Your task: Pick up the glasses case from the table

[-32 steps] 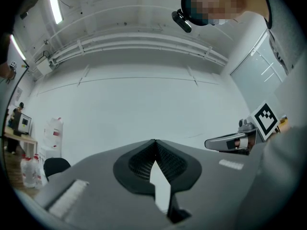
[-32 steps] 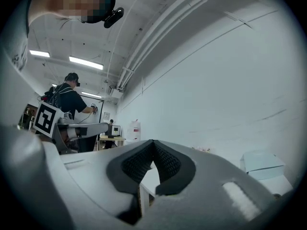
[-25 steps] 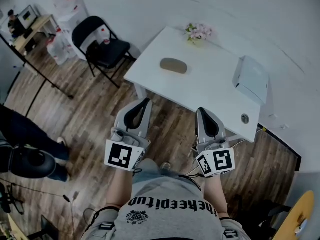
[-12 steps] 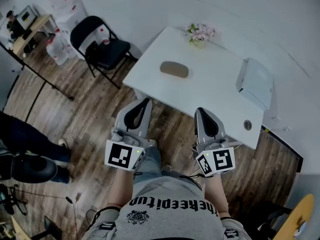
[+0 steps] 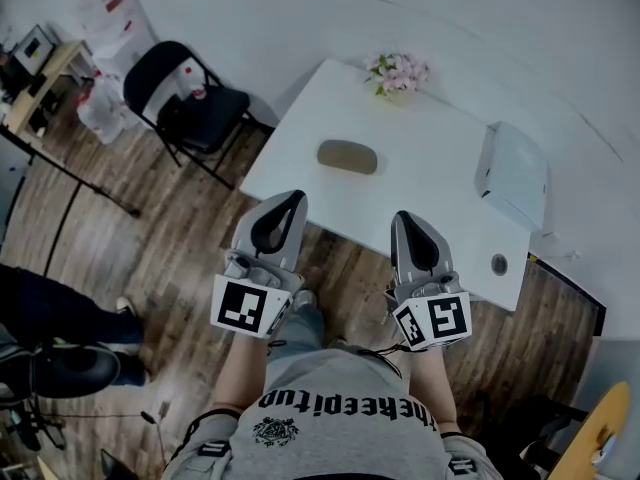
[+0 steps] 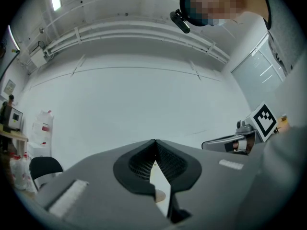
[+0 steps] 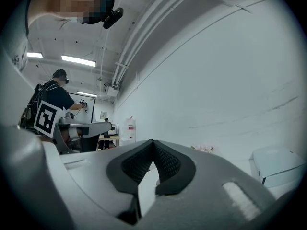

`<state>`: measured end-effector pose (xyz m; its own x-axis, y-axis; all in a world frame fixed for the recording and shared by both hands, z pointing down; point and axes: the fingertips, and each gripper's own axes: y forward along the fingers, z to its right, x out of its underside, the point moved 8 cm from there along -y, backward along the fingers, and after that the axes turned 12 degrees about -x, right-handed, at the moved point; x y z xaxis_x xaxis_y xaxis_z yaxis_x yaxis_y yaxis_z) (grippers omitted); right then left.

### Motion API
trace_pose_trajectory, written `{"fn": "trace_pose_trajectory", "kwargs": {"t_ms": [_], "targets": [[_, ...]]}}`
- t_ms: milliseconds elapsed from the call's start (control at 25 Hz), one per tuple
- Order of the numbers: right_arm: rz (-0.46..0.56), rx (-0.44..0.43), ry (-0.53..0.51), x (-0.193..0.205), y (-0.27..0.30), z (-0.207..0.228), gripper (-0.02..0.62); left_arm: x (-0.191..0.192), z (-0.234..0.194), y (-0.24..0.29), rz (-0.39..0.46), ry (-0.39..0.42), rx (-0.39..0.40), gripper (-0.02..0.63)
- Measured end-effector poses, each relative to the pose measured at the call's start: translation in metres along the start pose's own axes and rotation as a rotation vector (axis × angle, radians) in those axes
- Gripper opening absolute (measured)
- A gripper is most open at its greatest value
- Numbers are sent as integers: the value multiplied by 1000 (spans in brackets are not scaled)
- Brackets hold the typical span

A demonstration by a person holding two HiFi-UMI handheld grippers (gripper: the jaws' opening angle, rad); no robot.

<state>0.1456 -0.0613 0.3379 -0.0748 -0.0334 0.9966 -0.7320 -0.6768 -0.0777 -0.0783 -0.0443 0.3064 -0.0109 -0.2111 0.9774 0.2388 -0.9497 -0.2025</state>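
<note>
The glasses case (image 5: pixel 347 156), an olive-brown oval, lies on the white table (image 5: pixel 420 208) toward its left half. My left gripper (image 5: pixel 293 200) hangs at the table's near edge, below and left of the case, tips together and empty. My right gripper (image 5: pixel 402 219) is over the near edge, right of the case, also shut on nothing. Seen from the left gripper view, the left gripper (image 6: pixel 154 143) has its jaws meeting at the tips, and a sliver of the case (image 6: pixel 159 196) shows through the gap lower down. The right gripper (image 7: pixel 153 143) is likewise shut.
A small pot of pink flowers (image 5: pixel 398 69) stands at the table's far edge. A white box (image 5: pixel 514 176) lies on the right end, with a small round thing (image 5: pixel 499 264) near the front right corner. A black folding chair (image 5: pixel 180 100) stands left of the table. Another person (image 5: pixel 40 313) is at left.
Both grippers have come closer to the table, their tips now at its near edge. The case and table sit lower and nearer in the head view. Both jaws stayed shut.
</note>
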Motion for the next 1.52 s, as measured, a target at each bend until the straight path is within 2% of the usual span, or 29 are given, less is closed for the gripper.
{"fn": "trace_pose_trajectory", "kwargs": {"t_ms": [640,840,1000,1320,1520], "targets": [[-3,89,-1,4,82,18,3,19,-66,75,-9,-18,109,14],[-16,129,-3,8,98,20,3,24,-81,92,11,-50,151,14],[-28,157,1,13,105,22,5,32,-90,101,-10,-52,169,14],[-90,172,31,28,118,35,5,41,-98,114,-5,-79,186,14],[-154,148,39,42,128,50,5,48,-101,125,-26,-83,180,14]]}}
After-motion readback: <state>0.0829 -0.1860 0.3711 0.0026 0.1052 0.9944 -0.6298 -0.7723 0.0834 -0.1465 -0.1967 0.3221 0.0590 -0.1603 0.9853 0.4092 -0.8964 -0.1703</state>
